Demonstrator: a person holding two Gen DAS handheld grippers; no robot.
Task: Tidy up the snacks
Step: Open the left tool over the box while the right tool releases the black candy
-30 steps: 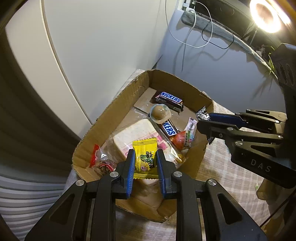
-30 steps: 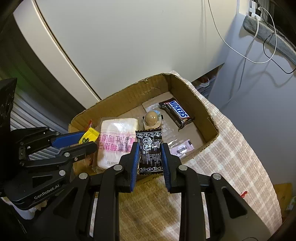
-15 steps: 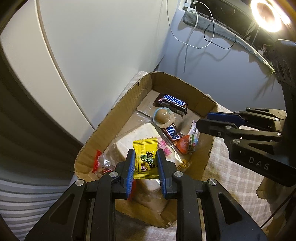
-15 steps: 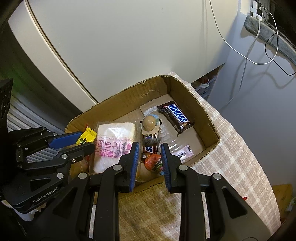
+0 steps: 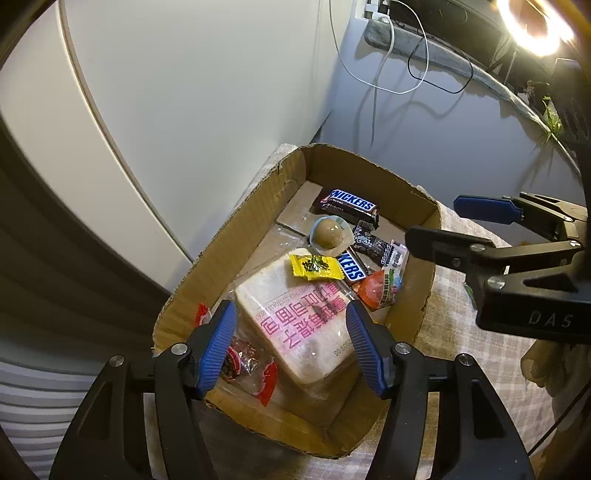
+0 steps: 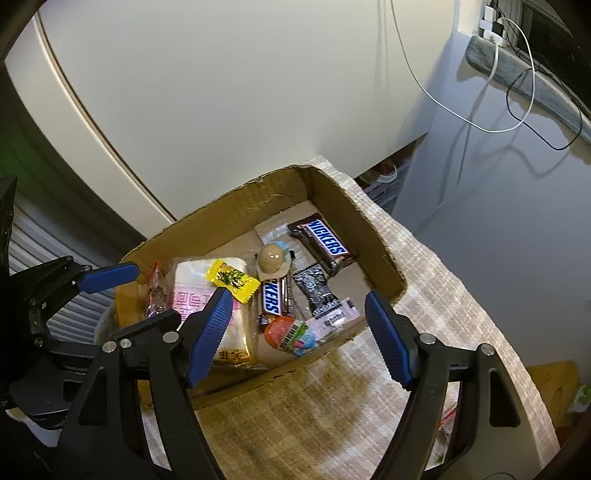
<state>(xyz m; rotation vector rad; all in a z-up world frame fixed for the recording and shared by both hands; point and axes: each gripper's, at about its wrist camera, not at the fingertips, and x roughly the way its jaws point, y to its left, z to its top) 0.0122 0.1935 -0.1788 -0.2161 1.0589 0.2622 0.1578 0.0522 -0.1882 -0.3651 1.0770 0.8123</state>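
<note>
A cardboard box point(image 5: 243, 221) point(image 6: 236, 206) on a checked cloth holds the snacks. The yellow packet point(image 5: 316, 266) point(image 6: 232, 280) lies on the wrapped bread point(image 5: 295, 317) point(image 6: 192, 291). The black patterned packet point(image 5: 371, 242) point(image 6: 316, 290) lies between two Snickers bars point(image 5: 349, 205) point(image 6: 325, 243). A round brown candy point(image 5: 327, 236) point(image 6: 271, 258), an orange packet point(image 5: 376, 291) point(image 6: 290, 334) and a red-edged packet point(image 5: 245, 363) are in there too. My left gripper point(image 5: 291, 349) hangs over the box's near end, jaws opening, nothing between them. My right gripper point(image 6: 297, 336) hovers over the box's front edge, jaws opening, holding nothing.
A white rounded panel point(image 5: 184, 92) rises behind the box. White and black cables point(image 5: 388, 74) hang on the grey wall at the back right. A bright lamp point(image 5: 535, 22) glares at the top right. The cloth-covered surface point(image 6: 369, 406) extends to the right of the box.
The left gripper let go of the yellow packet, which now lies on the bread. The right gripper dropped the black packet into the box. Both jaws have spread wide.
</note>
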